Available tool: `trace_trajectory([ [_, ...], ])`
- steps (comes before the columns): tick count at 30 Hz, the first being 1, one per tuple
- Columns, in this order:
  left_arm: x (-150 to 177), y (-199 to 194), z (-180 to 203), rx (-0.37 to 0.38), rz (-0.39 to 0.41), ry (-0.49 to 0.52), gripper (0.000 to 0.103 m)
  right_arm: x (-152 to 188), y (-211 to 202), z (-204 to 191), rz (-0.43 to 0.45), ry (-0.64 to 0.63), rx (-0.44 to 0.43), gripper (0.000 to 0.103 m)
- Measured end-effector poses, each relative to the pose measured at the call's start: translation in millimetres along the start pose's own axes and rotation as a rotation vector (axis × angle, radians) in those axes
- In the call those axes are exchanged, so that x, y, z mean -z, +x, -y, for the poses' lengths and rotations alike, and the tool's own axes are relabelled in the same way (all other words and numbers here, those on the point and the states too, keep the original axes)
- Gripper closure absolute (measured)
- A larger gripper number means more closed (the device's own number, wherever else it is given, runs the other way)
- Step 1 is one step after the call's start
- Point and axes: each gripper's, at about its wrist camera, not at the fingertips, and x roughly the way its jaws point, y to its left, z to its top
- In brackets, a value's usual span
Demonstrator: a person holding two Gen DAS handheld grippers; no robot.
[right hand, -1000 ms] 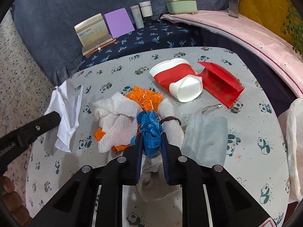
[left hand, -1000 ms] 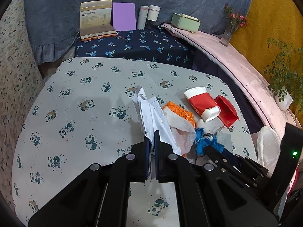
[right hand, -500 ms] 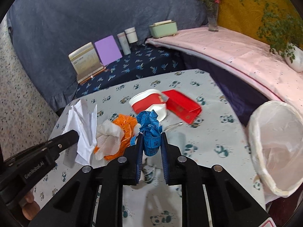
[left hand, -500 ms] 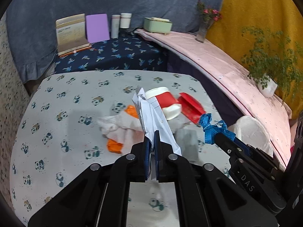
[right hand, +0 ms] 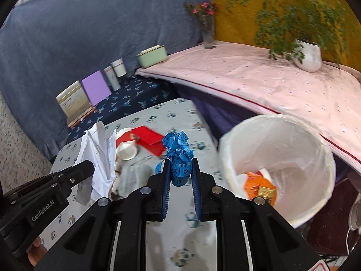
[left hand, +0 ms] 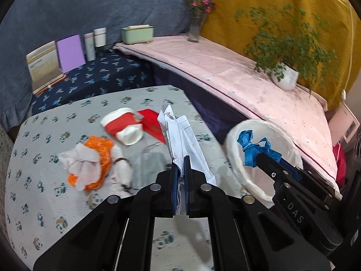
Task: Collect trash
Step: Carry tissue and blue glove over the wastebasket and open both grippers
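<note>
My left gripper (left hand: 179, 164) is shut on crumpled white paper (left hand: 182, 140), held above the panda-print table (left hand: 45, 192). My right gripper (right hand: 179, 163) is shut on a bunched blue measuring tape (right hand: 178, 149), which also shows in the left wrist view (left hand: 252, 149) over the rim of the white lined trash bin (left hand: 239, 176). In the right wrist view the bin (right hand: 293, 205) stands right of the table and holds orange trash (right hand: 257, 185). On the table lie a red-and-white cup (left hand: 123, 126), a red envelope (left hand: 151, 122), an orange wrapper with white tissue (left hand: 90, 162) and a grey pouch (left hand: 151, 164).
A pink-covered ledge (left hand: 225, 74) runs along the right with a potted plant (left hand: 284, 76) and a flower vase (left hand: 195, 29). A dark blue shelf (left hand: 94, 79) behind the table holds boxes, cups and a green tin (left hand: 137, 35).
Both grippers have swung right and lifted with their loads. The blue tape has moved from above the table toward the bin. The bin now fills more of both views.
</note>
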Motion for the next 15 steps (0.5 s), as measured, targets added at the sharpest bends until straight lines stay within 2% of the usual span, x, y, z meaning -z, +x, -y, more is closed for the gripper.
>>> trace_trajectory([
  [9, -6, 29, 71, 0.124, -0.041, 0.111, 0.099, 5, -16, 77, 0.030, 0.118, 0.110, 0.086],
  [15, -6, 48, 114, 0.195, -0.072, 0.179, 0.098, 11, -19, 114, 0.031, 0.180, 0.164, 0.086],
])
